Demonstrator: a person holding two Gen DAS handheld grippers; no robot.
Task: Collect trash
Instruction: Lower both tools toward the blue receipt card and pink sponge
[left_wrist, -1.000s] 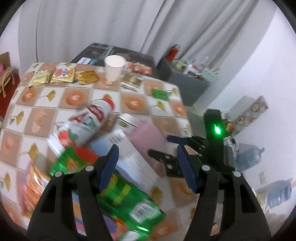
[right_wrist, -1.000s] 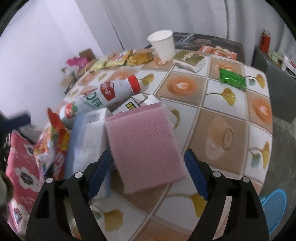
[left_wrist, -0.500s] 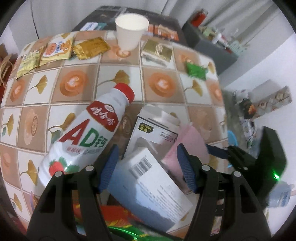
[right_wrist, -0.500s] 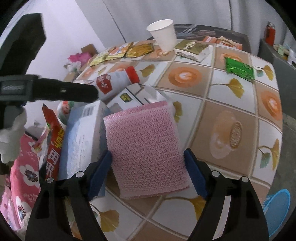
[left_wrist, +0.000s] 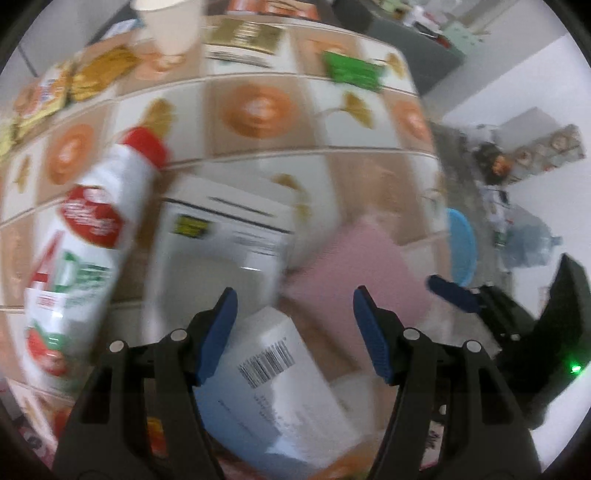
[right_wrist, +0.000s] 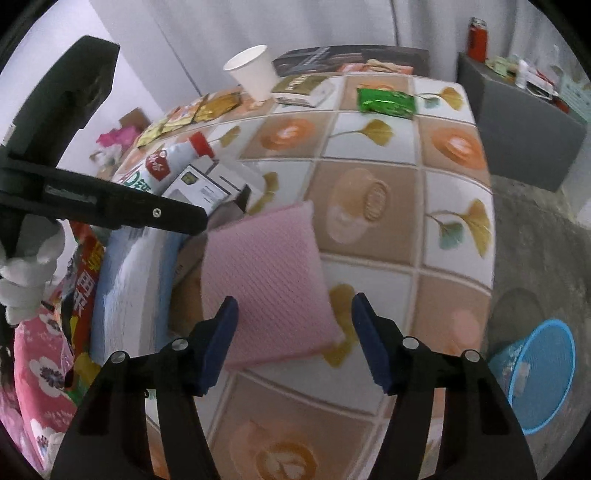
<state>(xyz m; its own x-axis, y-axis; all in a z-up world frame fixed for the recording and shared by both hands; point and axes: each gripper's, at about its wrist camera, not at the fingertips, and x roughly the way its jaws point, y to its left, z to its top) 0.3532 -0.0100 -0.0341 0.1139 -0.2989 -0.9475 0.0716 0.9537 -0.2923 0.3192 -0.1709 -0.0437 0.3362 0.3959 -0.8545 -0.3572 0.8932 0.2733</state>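
Left gripper (left_wrist: 294, 334): two black plastic arms, broad toward 6 o'clock and narrowing to slim tips, each tip faced with a ribbed blue pad (left_wrist: 218, 334). Two round silver screws sit on each arm just behind its pad.

Right gripper (right_wrist: 294, 343) has the same build: black arms, dark blue pads (right_wrist: 369, 345), paired silver screws. In the left view its black housing shows a small green light at 4 o'clock.

In the right view, at 9 o'clock, a white fuzzy glove (right_wrist: 27, 266) covers the hand.
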